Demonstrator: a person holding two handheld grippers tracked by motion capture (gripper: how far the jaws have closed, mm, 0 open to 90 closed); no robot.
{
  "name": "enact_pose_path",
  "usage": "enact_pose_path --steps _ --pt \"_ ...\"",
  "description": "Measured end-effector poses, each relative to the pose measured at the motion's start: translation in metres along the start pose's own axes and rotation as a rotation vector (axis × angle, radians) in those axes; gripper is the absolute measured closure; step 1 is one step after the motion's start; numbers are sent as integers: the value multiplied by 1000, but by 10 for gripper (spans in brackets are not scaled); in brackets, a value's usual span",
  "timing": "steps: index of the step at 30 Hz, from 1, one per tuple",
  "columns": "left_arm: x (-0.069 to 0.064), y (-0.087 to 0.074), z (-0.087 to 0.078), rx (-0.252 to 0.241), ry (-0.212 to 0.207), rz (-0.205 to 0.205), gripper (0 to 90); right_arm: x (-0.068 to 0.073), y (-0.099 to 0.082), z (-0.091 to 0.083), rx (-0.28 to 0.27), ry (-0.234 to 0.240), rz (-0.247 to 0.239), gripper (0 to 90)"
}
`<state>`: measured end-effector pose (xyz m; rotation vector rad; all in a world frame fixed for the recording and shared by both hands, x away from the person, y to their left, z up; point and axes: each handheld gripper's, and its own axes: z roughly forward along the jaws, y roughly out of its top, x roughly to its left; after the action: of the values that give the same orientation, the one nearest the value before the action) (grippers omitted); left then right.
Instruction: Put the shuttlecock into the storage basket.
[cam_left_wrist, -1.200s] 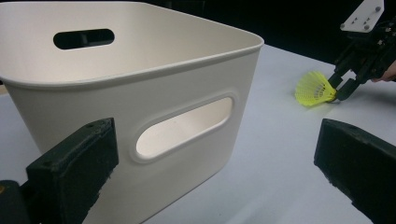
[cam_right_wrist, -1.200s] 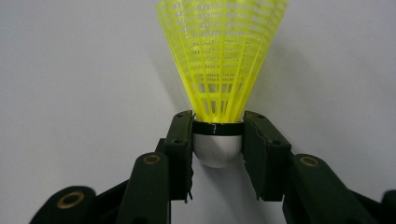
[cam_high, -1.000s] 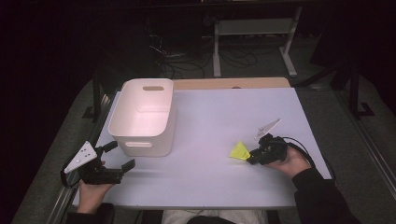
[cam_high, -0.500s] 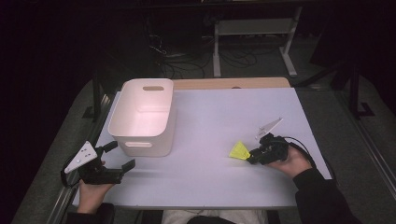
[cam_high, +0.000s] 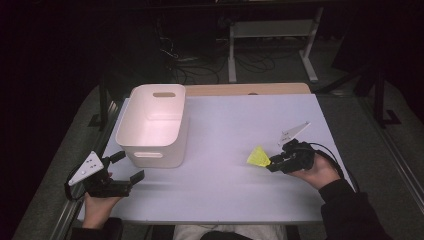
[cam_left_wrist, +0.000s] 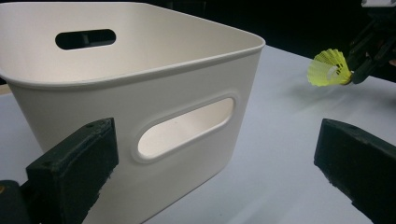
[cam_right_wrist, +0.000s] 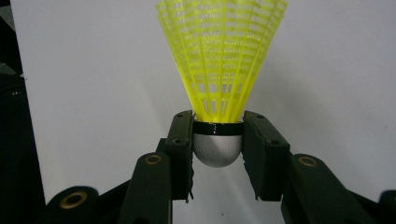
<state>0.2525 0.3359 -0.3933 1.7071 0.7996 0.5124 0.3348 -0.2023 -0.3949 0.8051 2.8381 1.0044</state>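
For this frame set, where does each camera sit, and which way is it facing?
High view: above the person's side, facing forward and down at the table; both forearms, left gripper, right gripper.
Left gripper view: on that gripper, facing the white bin; own open jaws.
Right gripper view: along jaws clamping the yellow shuttlecock.
All three share the shuttlecock.

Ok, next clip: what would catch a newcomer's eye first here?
The bright yellow shuttlecock, clamped by its rounded silver base in the right gripper at the table's right side, stands out most. Next comes the big empty white bin on the left of the pale table, with the open left gripper just in front of it.
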Motion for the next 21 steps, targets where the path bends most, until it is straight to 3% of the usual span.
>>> enact_pose_path --steps 21 --pt "0 0 0 0 -3 -1 0 5 21 -23 -36 -19 -28 632"
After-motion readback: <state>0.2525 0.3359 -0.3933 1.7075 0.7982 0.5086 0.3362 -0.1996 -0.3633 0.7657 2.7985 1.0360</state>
